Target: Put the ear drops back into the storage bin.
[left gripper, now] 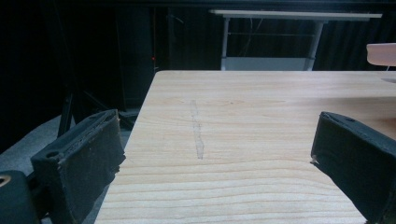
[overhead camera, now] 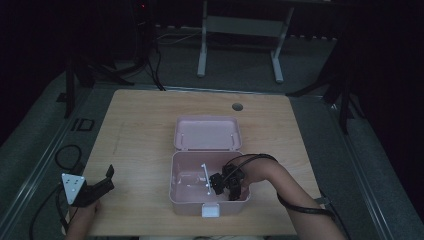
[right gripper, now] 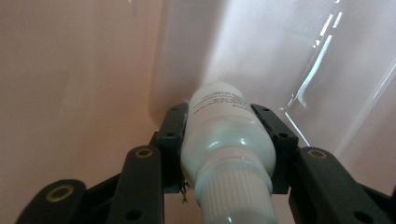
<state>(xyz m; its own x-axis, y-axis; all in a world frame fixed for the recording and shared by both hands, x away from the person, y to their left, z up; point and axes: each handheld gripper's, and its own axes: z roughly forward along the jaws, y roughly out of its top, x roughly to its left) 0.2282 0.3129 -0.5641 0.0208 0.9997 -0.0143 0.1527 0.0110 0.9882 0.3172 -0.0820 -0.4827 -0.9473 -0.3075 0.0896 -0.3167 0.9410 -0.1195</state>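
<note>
One wooden table (overhead camera: 140,130), dim room. One pink box (overhead camera: 180,196) sits near the front edge, a little right of centre, its one lid (overhead camera: 207,133) swung open and lying back behind it. One white latch (overhead camera: 210,211) hangs on the front wall. Inside the box, one thin clear divider with a white edge (overhead camera: 205,180) runs front to back.

Two grippers, one per hand.

Right gripper (overhead camera: 226,186): reaching down into the right half of the box, forearm coming in from the lower right, one black cable looped from the gripper back around the arm. In the right gripper view its two jaws are clamped on one white bottle (right gripper: 223,140), one pad on each side of the body. Ribbed white cap toward the camera, printed label on the far end, text too small to read. The bottle's far end is close to the pink inner wall (right gripper: 79,84); cannot tell whether it touches the floor of the box.

Left gripper (overhead camera: 102,181): well apart from the box, at the table's front-left corner, one grey three-cornered plate on top. Jaws spread wide in the left gripper view (left gripper: 215,163), bare table between them, nothing held.

One round hole (overhead camera: 237,107) in the tabletop behind the lid.
</note>
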